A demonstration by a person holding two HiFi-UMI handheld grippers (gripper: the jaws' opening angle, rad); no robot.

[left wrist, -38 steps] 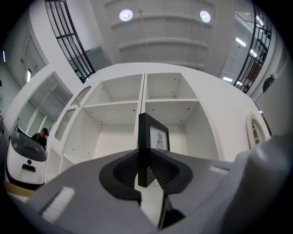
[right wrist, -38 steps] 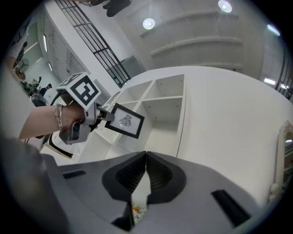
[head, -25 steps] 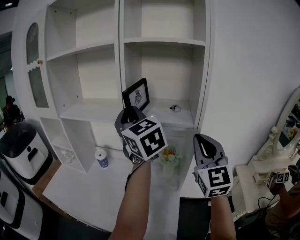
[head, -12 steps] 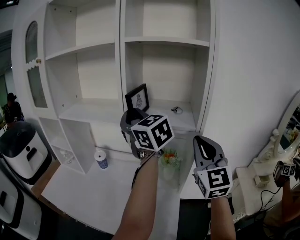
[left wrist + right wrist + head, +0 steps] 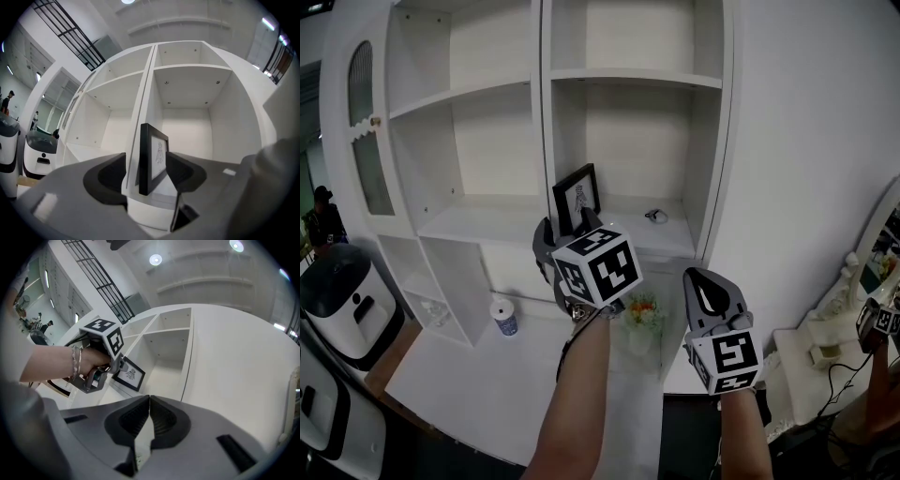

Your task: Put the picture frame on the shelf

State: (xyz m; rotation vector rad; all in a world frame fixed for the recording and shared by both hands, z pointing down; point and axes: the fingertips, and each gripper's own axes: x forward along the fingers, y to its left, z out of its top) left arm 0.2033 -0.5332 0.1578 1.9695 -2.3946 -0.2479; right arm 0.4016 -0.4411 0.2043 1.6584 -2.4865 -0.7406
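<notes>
The black picture frame (image 5: 577,199) with a pale print stands upright on the white shelf (image 5: 623,232), next to the middle divider. My left gripper (image 5: 567,234) is level in front of it. Its jaws have just been opening. In the left gripper view the picture frame (image 5: 152,157) is between the left gripper (image 5: 146,172) jaws, with a gap on each side. My right gripper (image 5: 705,281) hangs lower to the right, shut and empty. In the right gripper view the right gripper (image 5: 149,412) jaws meet, and the picture frame (image 5: 130,374) shows beyond the left hand.
A small dark object (image 5: 653,216) lies on the same shelf to the right. Below it are a flower vase (image 5: 639,314) and a white cup (image 5: 502,317) on the counter. A white machine (image 5: 342,300) stands at the left, and a dressing table (image 5: 825,352) at the right.
The left jaws were closed on the frame and now stand apart from it. The frame is a little further right on the shelf. The right gripper has kept still.
</notes>
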